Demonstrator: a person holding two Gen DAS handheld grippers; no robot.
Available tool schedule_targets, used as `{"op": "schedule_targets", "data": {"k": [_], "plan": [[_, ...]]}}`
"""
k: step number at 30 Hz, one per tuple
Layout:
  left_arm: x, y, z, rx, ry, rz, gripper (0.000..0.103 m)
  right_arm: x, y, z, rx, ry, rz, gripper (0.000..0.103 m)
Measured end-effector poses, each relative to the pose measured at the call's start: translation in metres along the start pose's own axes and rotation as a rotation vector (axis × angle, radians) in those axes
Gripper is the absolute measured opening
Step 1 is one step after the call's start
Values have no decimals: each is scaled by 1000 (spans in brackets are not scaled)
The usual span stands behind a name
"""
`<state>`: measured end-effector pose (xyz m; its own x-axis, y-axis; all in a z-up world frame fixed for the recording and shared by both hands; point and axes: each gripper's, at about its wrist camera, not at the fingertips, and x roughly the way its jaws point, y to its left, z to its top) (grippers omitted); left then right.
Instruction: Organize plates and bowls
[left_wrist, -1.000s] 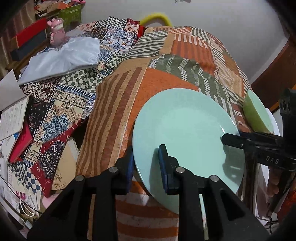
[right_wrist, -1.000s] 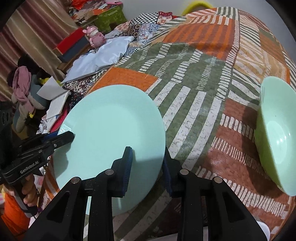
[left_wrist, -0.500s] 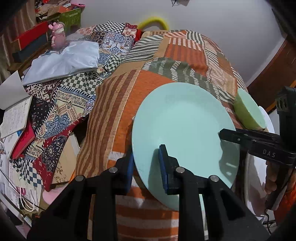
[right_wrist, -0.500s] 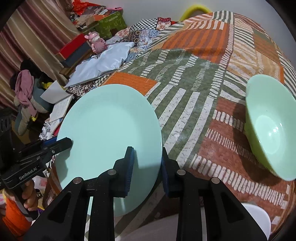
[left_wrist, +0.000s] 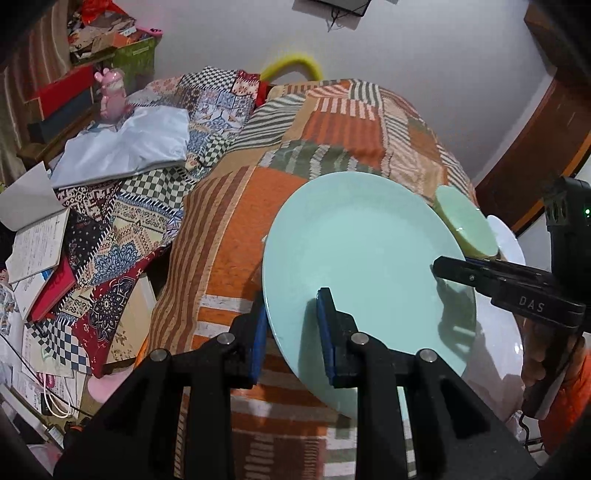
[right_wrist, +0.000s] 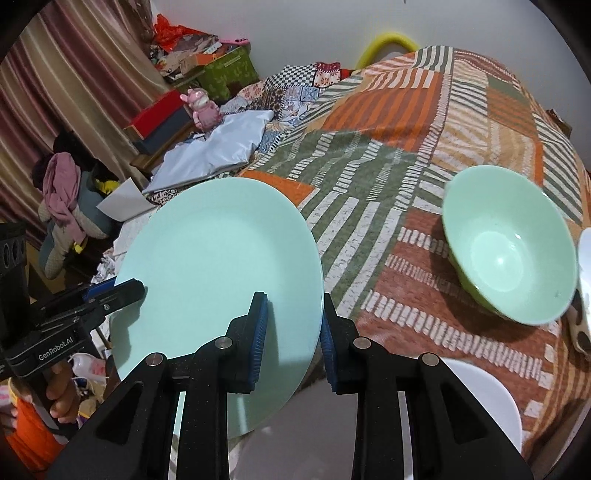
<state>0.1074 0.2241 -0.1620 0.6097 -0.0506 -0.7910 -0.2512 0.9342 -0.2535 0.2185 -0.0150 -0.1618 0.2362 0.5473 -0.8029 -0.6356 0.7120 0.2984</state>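
Note:
A pale green plate (left_wrist: 362, 251) is held in the air between both grippers, above the patterned tablecloth. My left gripper (left_wrist: 291, 321) is shut on the plate's near left rim. My right gripper (right_wrist: 291, 328) is shut on the opposite rim of the plate (right_wrist: 218, 266). A light green bowl (right_wrist: 509, 247) stands on the table right of the plate; it also shows in the left wrist view (left_wrist: 465, 221). A white plate (right_wrist: 476, 406) lies at the table's near edge, under and right of the held plate; it also shows in the left wrist view (left_wrist: 506, 240).
The patchwork tablecloth (right_wrist: 388, 147) covers the table. Left of the table lie a grey cloth (left_wrist: 122, 147), a pink toy (left_wrist: 112, 92), books and papers (left_wrist: 37, 243), and boxes (right_wrist: 225, 70) near a curtain.
Both grippers have lifted the green plate off the table and carried it back toward the near edge, over the white plate. The bowl has not moved.

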Motion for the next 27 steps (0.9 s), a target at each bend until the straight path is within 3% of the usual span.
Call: {"op": "schedule_targets", "data": {"k": [27], "plan": [[-20, -72, -28, 73, -16, -107, 24, -66, -33, -57, 86, -66, -65, 25]]}}
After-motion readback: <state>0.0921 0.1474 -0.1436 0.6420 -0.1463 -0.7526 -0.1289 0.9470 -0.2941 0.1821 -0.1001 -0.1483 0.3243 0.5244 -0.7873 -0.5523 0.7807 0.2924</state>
